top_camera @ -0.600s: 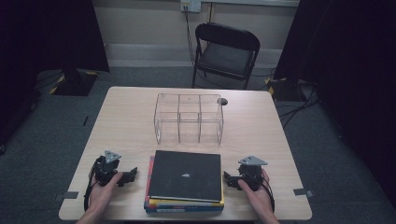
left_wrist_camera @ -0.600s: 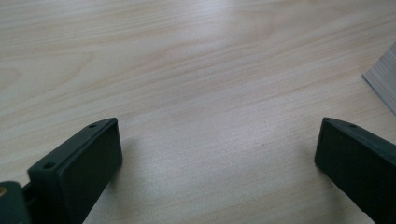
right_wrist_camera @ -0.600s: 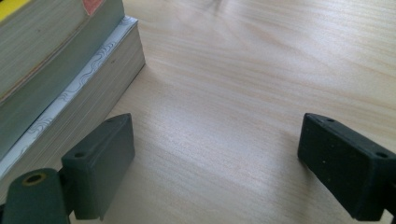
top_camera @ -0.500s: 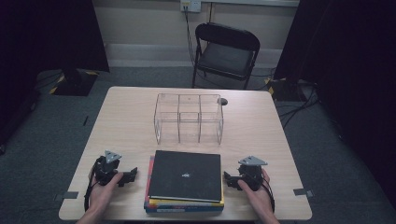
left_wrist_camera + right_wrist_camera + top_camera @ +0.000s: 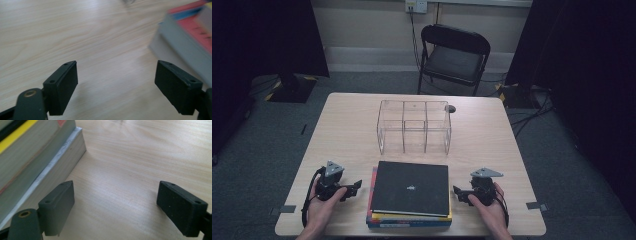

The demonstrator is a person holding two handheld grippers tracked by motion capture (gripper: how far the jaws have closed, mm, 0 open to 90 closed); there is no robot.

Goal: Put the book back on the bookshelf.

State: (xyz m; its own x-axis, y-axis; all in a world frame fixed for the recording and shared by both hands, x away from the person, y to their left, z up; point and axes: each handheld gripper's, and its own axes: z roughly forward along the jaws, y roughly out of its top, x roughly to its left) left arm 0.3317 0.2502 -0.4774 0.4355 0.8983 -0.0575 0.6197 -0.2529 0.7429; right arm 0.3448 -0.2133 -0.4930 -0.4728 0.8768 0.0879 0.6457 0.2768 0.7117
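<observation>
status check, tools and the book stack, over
Left tool and right tool open, empty. Book stack untouched between them. Clear organizer beyond; nothing in the way.

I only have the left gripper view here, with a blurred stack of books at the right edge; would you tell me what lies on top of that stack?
Observer: A black book tops the stack of books, its cover closed.
Operator: Thank you. Where is the other gripper?
Observer: The right gripper rests on the table on the far side of the stack from yours, jaws open, gripping nothing.
Operator: Is anything else on the table?
Observer: A clear plastic organizer with compartments stands beyond the books, toward the folding chair.
</observation>
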